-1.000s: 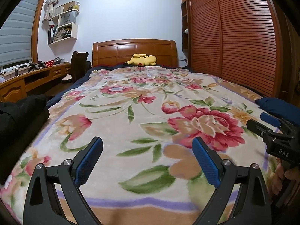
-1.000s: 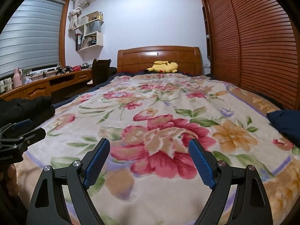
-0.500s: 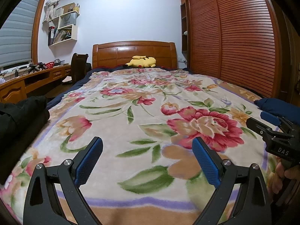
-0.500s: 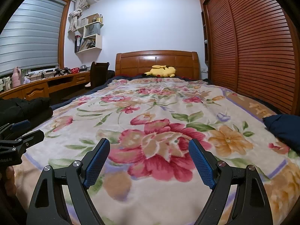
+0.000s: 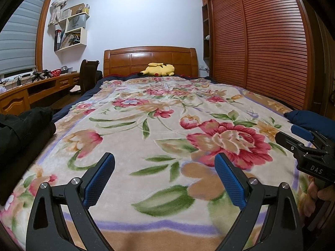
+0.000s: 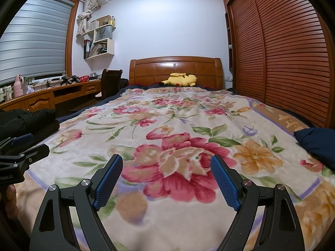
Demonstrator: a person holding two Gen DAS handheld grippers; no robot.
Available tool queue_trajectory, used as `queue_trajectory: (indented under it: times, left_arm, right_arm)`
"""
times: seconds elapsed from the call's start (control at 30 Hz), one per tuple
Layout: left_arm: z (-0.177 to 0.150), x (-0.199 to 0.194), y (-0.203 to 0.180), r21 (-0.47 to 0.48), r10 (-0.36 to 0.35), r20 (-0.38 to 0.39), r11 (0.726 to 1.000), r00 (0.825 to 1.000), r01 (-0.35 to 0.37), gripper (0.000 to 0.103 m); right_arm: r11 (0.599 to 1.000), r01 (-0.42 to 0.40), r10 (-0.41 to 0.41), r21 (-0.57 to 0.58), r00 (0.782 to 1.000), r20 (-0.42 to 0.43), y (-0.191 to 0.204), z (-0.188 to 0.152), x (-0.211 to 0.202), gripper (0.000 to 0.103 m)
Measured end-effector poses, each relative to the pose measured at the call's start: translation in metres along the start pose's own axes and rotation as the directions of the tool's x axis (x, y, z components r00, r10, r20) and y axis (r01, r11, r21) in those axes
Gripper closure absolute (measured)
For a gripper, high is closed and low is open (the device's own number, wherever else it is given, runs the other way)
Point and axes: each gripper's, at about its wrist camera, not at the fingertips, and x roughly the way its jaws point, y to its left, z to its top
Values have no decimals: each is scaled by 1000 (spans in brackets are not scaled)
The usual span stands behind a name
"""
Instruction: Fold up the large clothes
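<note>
A black garment [image 5: 23,131] lies bunched at the bed's left edge; it also shows in the right wrist view [image 6: 31,119]. A navy blue garment [image 5: 312,121] lies at the bed's right edge, also in the right wrist view [image 6: 318,142]. My left gripper [image 5: 165,167] is open and empty above the foot of the floral blanket [image 5: 159,125]. My right gripper [image 6: 166,168] is open and empty beside it, over the big red flower. Each gripper shows at the edge of the other's view.
A yellow plush toy [image 5: 159,69] lies by the wooden headboard [image 5: 150,59]. A slatted wooden wardrobe [image 5: 268,41] runs along the right. A wooden desk [image 6: 50,96] and a chair [image 6: 110,82] stand on the left under shelves.
Both grippers have tilted up a little, so the bed sits lower in both views. Both stay open and empty.
</note>
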Motion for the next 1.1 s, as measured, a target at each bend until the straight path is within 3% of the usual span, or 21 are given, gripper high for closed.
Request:
queue_trajectory:
  times: [1.1]
  left_arm:
    - [1, -2, 1, -5, 4, 5, 1000, 1000, -4, 7]
  right_arm:
    - [1000, -4, 4, 0, 1000, 0, -1, 1, 2, 16]
